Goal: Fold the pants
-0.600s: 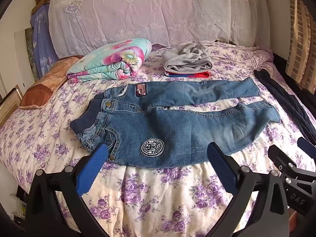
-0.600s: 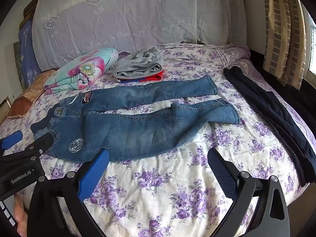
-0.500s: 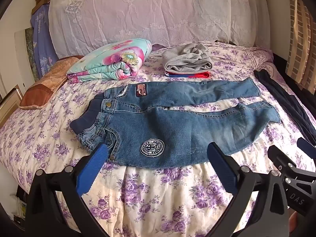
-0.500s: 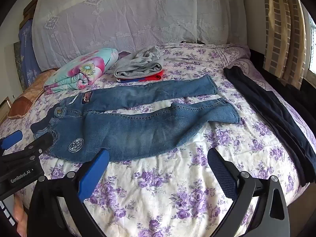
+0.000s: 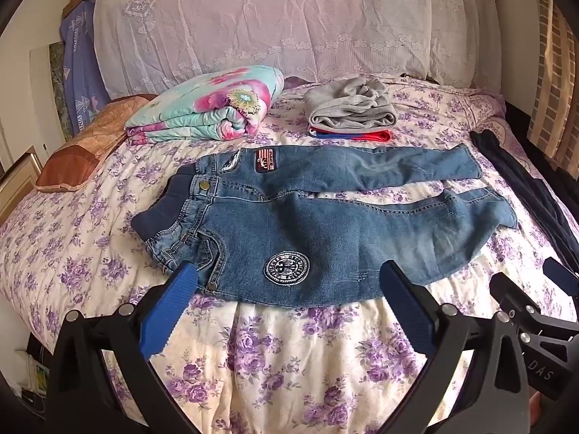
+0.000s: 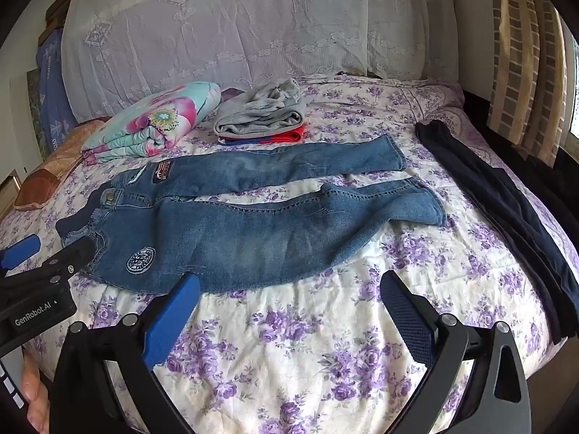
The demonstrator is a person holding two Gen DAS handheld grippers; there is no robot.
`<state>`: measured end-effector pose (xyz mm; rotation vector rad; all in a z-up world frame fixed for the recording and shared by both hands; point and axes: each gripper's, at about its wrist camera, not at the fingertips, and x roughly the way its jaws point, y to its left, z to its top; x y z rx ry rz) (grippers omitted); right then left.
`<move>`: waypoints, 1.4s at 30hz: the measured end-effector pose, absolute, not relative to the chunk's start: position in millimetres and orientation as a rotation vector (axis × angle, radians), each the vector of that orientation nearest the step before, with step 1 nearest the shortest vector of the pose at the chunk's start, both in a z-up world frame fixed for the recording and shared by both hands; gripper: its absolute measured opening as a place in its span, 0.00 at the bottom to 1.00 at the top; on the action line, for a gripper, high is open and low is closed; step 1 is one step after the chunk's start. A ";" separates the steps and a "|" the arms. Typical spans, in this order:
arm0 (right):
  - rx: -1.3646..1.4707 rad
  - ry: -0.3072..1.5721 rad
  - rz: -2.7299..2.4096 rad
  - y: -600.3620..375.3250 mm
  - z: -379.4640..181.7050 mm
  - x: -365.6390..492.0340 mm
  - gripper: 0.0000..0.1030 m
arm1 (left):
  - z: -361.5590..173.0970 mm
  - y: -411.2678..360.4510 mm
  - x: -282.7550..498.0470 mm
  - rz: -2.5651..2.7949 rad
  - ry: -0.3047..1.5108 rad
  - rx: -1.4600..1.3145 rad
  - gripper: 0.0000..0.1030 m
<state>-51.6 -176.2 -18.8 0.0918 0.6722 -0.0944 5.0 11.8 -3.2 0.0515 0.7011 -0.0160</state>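
Plainly nothing is grasped yet: the left gripper (image 5: 287, 282) and right gripper (image 6: 289, 294) hover with fingers released at the near hem of the jeans (image 5: 325, 231), which lie flat and unfolded across the bed (image 5: 289, 361), waistband left. Judging by that, folding has not begun; next, pinch the near leg's edge and carry it over the far leg.

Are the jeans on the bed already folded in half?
No, the jeans lie spread flat on the bed, both legs stretched out side by side with a gap between them.
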 end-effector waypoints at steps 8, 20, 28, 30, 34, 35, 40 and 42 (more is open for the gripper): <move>0.097 0.689 -0.088 -176.6 -19.2 -48.4 0.97 | -2.4 15.2 5.6 -0.012 0.703 0.051 0.95; 0.075 0.687 -0.073 -167.9 -17.2 -47.4 0.97 | -0.2 15.7 5.6 -0.010 0.699 0.053 0.95; 0.076 0.687 -0.075 -167.4 -16.6 -46.6 0.97 | 1.3 22.2 5.7 0.002 0.701 0.045 0.95; 0.076 0.688 -0.075 -167.9 -16.7 -46.5 0.97 | 1.5 23.2 5.6 0.003 0.701 0.044 0.95; 0.075 0.691 -0.073 -168.0 -17.1 -46.4 0.97 | 0.1 23.3 6.5 0.005 0.703 0.043 0.95; 0.075 0.691 -0.073 -167.8 -17.1 -46.6 0.97 | -0.1 23.4 6.4 0.006 0.703 0.042 0.95; 0.075 0.695 -0.068 -165.4 -16.4 -46.0 0.97 | -1.6 25.4 7.7 0.010 0.709 0.041 0.95; 0.074 0.696 -0.068 -164.7 -16.3 -45.9 0.97 | -2.1 26.3 8.2 0.012 0.711 0.039 0.95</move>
